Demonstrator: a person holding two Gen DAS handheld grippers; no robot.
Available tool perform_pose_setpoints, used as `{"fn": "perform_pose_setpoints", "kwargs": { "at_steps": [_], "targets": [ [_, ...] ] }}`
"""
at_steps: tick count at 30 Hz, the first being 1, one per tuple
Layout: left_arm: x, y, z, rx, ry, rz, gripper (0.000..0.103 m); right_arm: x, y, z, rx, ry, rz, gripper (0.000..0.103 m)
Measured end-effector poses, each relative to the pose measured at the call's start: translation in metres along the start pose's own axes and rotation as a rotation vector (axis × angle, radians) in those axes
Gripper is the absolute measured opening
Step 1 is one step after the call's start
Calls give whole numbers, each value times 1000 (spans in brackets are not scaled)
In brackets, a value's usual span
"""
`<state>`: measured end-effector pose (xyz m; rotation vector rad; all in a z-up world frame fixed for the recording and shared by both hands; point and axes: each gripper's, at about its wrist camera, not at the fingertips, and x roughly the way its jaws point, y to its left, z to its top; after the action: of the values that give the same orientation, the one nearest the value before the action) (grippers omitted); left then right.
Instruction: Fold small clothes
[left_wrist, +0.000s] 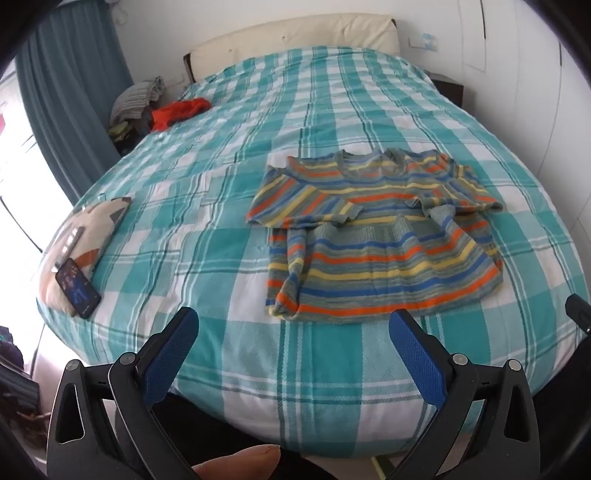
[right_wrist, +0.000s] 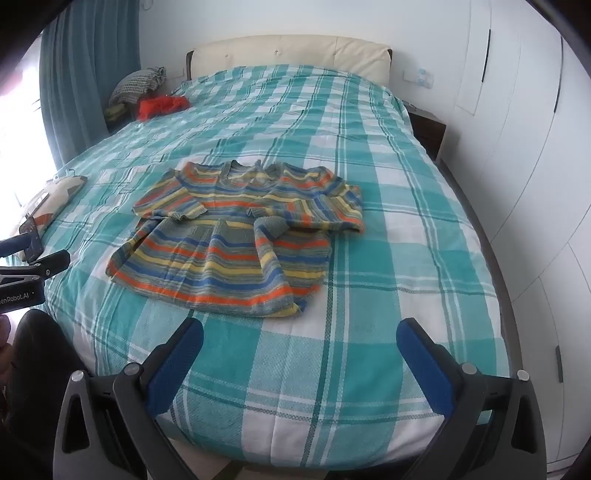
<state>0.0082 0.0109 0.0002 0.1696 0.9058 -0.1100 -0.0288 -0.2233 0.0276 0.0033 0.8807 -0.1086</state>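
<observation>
I see the bed (left_wrist: 258, 155) in its teal-and-white plaid cover, and on it the striped knit sweater (left_wrist: 373, 236) lying flat near the foot (both sleeves folded across the chest). My left gripper (left_wrist: 293, 332) and right gripper (right_wrist: 300, 341) hover above the near edge, jaws spread wide, holding nothing. A phone (left_wrist: 78, 288) rests on a cushion (left_wrist: 96, 225).

Phone (left_wrist: 78, 288) screen too blurry to read; clothes pile (left_wrist: 138, 107) partly behind bed edge.
</observation>
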Motion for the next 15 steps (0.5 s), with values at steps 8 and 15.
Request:
{"fn": "perform_pose_setpoints", "kwargs": {
  "at_steps": [8, 15],
  "targets": [
    [-12, -19, -3, 58, -30, 73, 103, 1, 16, -2, -27, 2, -8, 103],
    [-6, -21, -9, 59, 6, 70, 103, 4, 20, 1, -34, 29, 5, 103]
  ]
}}
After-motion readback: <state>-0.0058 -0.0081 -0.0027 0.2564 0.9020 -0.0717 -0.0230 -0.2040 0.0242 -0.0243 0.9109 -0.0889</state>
